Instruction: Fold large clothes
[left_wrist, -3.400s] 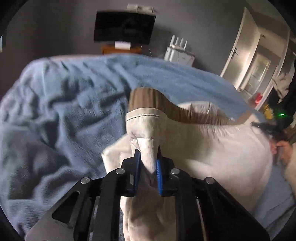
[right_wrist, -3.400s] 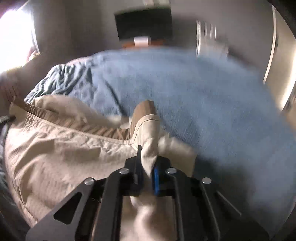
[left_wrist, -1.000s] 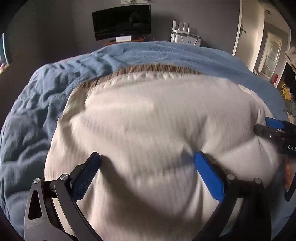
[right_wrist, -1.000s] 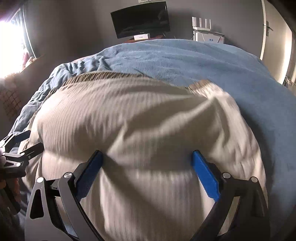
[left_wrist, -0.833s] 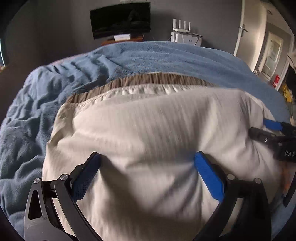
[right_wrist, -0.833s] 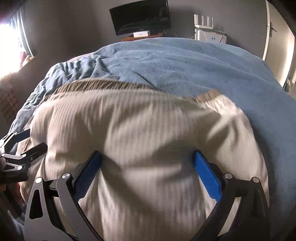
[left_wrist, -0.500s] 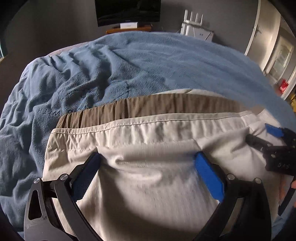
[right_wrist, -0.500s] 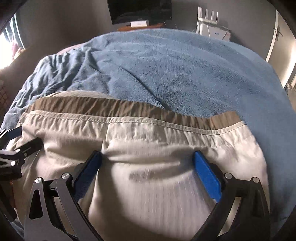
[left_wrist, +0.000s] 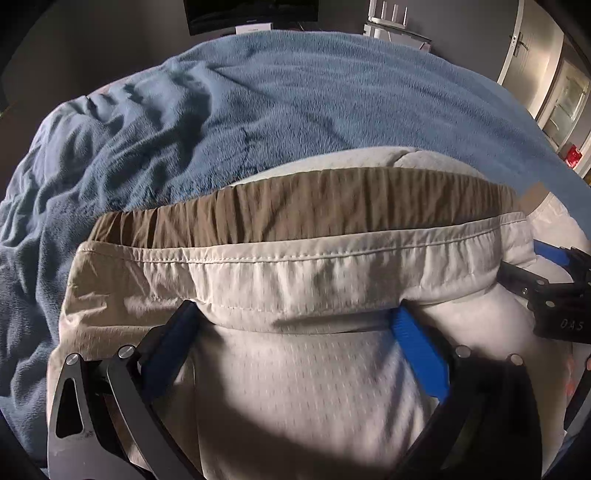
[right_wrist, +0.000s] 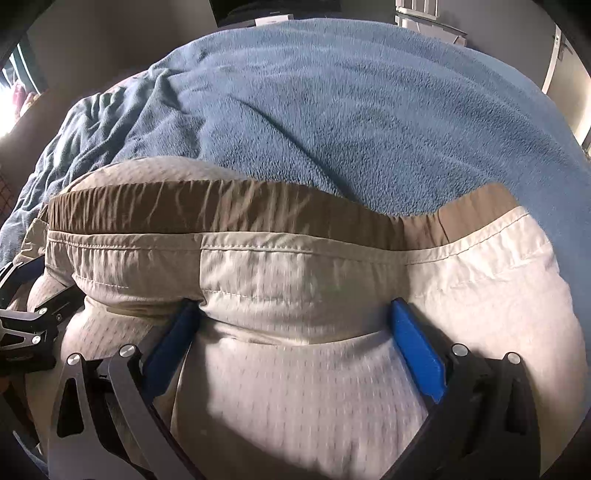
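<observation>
A pair of beige trousers (left_wrist: 295, 280) with a brown inner waistband (left_wrist: 314, 206) lies folded on the blue blanket (left_wrist: 258, 110). My left gripper (left_wrist: 295, 314) is open, its blue pads wide apart over the top cloth layer, holding nothing. The right gripper's black body (left_wrist: 554, 295) shows at that view's right edge. In the right wrist view the same trousers (right_wrist: 295, 280) and brown waistband (right_wrist: 221, 210) fill the lower half. My right gripper (right_wrist: 295, 314) is open too, pads spread over the fabric. The left gripper (right_wrist: 29, 317) shows at the left edge.
The blue blanket (right_wrist: 369, 110) covers the bed beyond the trousers. A dark screen (left_wrist: 251, 14) on a stand and a white router (left_wrist: 391, 26) stand at the far wall. A white door (left_wrist: 524, 48) is at the right. A bright window (right_wrist: 14, 85) is at the left.
Both grippers let go of the trousers' corners and opened wide. The folded cloth has settled flat, the waistband now lying closer, and both grippers have lowered toward the fabric.
</observation>
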